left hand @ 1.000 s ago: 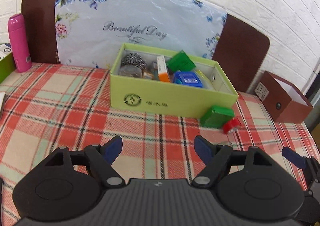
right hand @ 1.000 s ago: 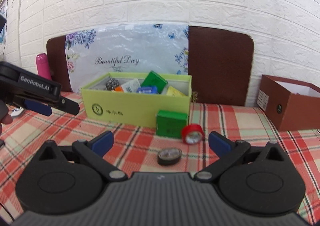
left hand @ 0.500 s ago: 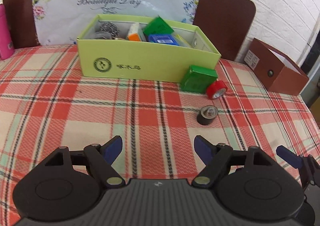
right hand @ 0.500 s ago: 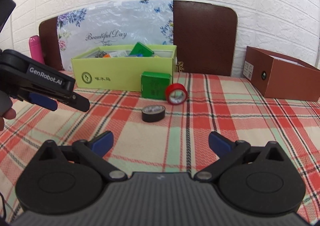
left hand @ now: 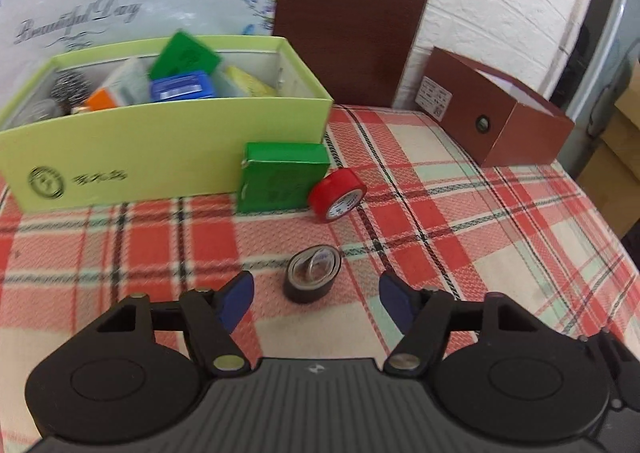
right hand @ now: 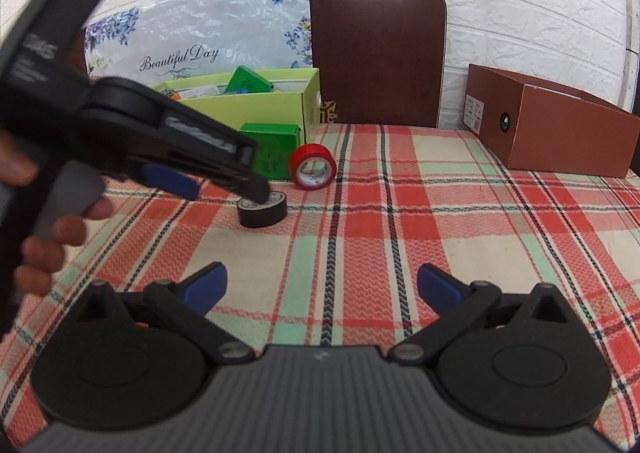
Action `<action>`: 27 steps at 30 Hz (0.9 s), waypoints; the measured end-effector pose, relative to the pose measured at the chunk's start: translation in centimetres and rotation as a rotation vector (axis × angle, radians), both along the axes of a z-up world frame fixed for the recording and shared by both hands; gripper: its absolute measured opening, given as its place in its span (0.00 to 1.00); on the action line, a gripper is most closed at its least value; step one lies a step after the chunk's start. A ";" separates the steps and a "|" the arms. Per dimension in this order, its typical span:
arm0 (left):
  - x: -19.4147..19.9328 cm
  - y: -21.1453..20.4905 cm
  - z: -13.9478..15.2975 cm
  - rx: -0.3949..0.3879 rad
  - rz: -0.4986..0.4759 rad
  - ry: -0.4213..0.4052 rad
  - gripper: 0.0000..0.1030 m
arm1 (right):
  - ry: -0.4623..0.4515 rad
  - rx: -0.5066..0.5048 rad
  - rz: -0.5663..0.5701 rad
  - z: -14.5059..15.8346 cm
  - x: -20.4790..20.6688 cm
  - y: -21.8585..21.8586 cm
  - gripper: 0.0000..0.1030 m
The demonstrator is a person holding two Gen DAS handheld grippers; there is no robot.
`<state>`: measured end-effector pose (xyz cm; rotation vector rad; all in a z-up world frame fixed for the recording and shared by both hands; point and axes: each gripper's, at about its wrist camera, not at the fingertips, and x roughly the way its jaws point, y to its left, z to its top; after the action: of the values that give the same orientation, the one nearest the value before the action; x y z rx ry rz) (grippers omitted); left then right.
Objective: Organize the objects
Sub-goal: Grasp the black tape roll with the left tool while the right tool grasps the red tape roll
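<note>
- Two grippers. Left gripper (left hand: 316, 293) fingers spread wide, nothing between them, low over the desk (left hand: 460, 213) with its red plaid cloth.
- Right gripper (right hand: 322, 285) fingers also wide, holding nothing, nearer than the items.
- Two tape rolls. Black tape roll (left hand: 313, 273) lies flat on the desk, just beyond the left fingers and between them; in the right wrist view the left gripper's tip sits right over it (right hand: 262, 209), contact unclear.
- Red tape roll (left hand: 337, 193) stands on edge, farther back, just right of the small green box (left hand: 282, 177).
- One small green box on the desk, against the front right of the light green open box (left hand: 160, 145).
- Light green open box holds several items: a tilted green packet (left hand: 184, 55), a blue box (left hand: 182, 89), a steel scourer (left hand: 69, 87), an orange-and-white carton (left hand: 116, 91); the rest is too blurred to count.
- One brown open box (right hand: 548, 121) far right on the desk, well apart from the tapes.
- Floral "Beautiful Day" sheet (right hand: 192, 41) and one brown board (right hand: 378, 53) lean against the white brick wall behind.
</note>
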<state>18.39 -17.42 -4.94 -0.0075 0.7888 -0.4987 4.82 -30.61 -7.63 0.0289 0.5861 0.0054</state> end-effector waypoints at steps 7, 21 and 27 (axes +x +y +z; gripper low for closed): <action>1.9 0.5 -2.1 -0.046 -0.037 0.060 0.31 | 0.020 0.027 0.005 -0.4 1.2 -1.1 1.00; -0.4 7.9 -1.3 -0.065 0.036 0.098 0.29 | -0.003 -0.023 0.099 0.2 12.2 -0.2 0.85; -0.3 8.9 -1.4 -0.082 0.028 0.114 0.29 | 0.039 -0.062 0.116 -0.9 17.0 1.0 0.47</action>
<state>18.12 -8.55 -6.37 -0.1233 0.8785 -0.5071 21.83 -29.59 -8.52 -0.0650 0.6260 0.0993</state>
